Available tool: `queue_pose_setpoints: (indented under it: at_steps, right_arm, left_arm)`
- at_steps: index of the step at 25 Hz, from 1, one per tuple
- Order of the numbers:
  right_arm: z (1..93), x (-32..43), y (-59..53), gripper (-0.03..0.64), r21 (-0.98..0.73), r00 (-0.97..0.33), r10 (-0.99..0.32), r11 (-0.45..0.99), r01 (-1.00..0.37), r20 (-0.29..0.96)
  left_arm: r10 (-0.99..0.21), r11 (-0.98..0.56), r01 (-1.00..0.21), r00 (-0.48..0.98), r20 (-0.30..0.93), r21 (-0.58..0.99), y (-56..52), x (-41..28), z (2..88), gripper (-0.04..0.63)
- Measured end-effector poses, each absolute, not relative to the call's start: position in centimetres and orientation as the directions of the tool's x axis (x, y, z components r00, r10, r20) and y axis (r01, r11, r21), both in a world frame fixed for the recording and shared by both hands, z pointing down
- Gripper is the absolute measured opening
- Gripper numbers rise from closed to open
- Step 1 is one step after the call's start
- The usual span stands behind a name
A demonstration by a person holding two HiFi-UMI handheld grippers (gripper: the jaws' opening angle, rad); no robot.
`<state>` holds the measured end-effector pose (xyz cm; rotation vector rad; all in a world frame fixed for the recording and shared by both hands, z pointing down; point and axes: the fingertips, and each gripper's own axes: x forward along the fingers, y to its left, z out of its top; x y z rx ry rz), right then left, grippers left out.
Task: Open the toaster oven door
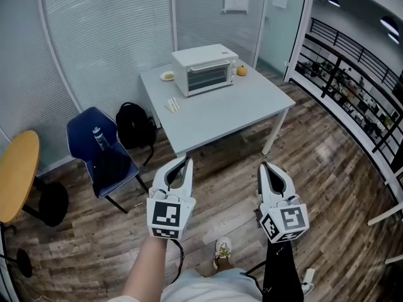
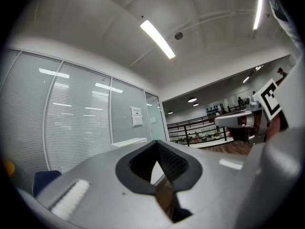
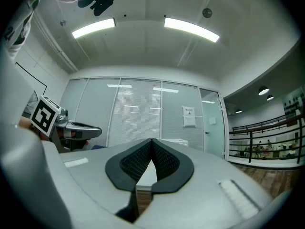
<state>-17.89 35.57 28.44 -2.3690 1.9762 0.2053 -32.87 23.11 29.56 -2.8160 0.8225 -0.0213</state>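
Oven: a white toaster oven (image 1: 204,68) stands on the far part of the table (image 1: 252,112), near the back edge, with its front turned toward the person.
Door: the door (image 1: 208,77) is shut, a dark window in a white frame.
Neighbours: a small plate (image 1: 167,76) lies just beside the oven on its left. A yellow-orange thing (image 1: 241,70) is at its right corner, touching or only beside, I cannot tell.
Left gripper: the left gripper (image 1: 186,162) hangs over the wooden floor (image 1: 334,168), well apart from the table. Its ribbed pads (image 2: 172,162) meet at the tips and nothing is between them.
Right gripper: the right gripper (image 1: 263,167) is held level with the left one. Its jaws are also together and empty.
Progress: the task looks not yet begun, as neither gripper is near the oven.
Weight: the oven is probably light for its size, so it may slide on the smooth table when the door is pulled.
Stiffness: the door is likely rigid metal with a glass pane, so it should not be knocked with the jaws.
Where to hold: most likely a bar along the upper edge of the door, though the handle is too small here to make out.
Next move: the jaws must first spread, then close across that bar and pull outward and down.
Risk: a smooth handle could slip from the pads. Pressing the other gripper on the oven top would steady it.
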Motion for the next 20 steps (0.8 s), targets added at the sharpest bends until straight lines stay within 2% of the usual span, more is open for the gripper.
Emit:
queue_pose_setpoints:
  at_steps: [14,20]
  right_arm:
    - [27.9,-7.3,24.4,0.002,0.064,0.034,-0.991,-0.042,-0.997,-0.127]
    - [27.9,-3.8,21.2,0.002,0.055,0.012,-0.990,-0.020,-0.998,-0.138]
  left_arm:
    - [-0.618,-0.764,-0.616,0.784,-0.053,-0.193,14.4,-22.2,28.9,0.055]
    - [-0.651,-0.738,-0.647,0.757,-0.054,-0.193,11.6,-18.8,29.0,0.055]
